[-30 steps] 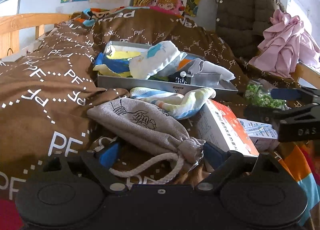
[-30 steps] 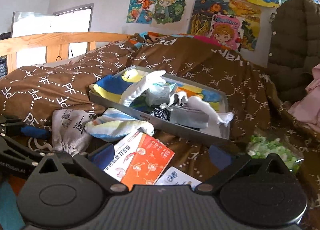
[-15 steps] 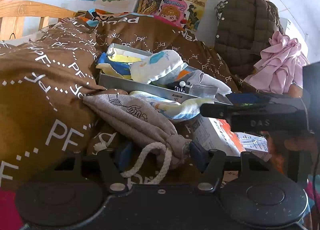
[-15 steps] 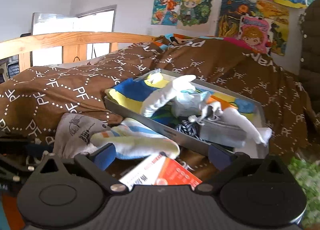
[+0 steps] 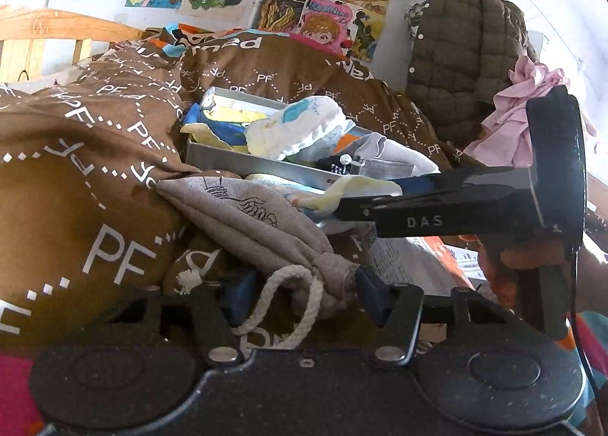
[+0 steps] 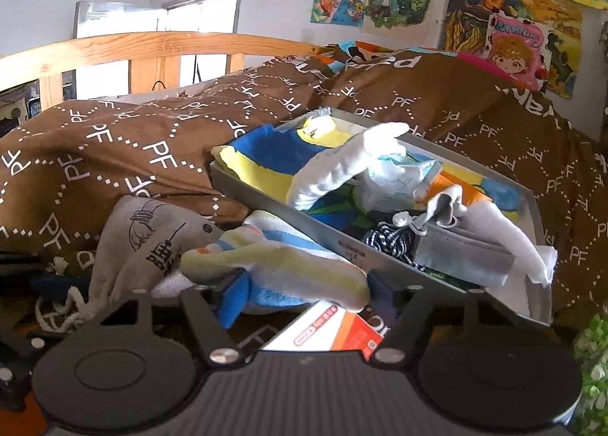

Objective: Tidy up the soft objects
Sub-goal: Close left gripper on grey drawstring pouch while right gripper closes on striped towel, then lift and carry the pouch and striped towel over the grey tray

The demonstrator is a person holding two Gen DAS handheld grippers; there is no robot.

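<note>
A grey drawstring pouch (image 5: 243, 215) lies on the brown quilt, with its gathered neck and white cord between my left gripper's (image 5: 304, 291) blue pads. Those jaws are closing and press on the neck. A striped yellow-blue sock (image 6: 281, 265) lies in front of the grey tray (image 6: 266, 196). My right gripper (image 6: 304, 297) is closing on it, with a pad against each side. In the left wrist view the right gripper's fingers (image 5: 437, 204) reach in from the right over the sock (image 5: 364, 185). The tray (image 5: 247, 164) holds several socks and cloths.
An orange and white box (image 6: 334, 333) lies under the right gripper, beside the pouch (image 6: 148, 234). The brown quilt (image 5: 95, 189) humps up at left. A quilted jacket (image 5: 463, 56) and pink cloth (image 5: 520, 113) hang at right. A wooden bed rail (image 6: 152, 48) runs behind.
The right gripper moved left from over the box to the striped sock and its jaws narrowed. The left jaws narrowed onto the pouch's neck. The left hand barely moved.
</note>
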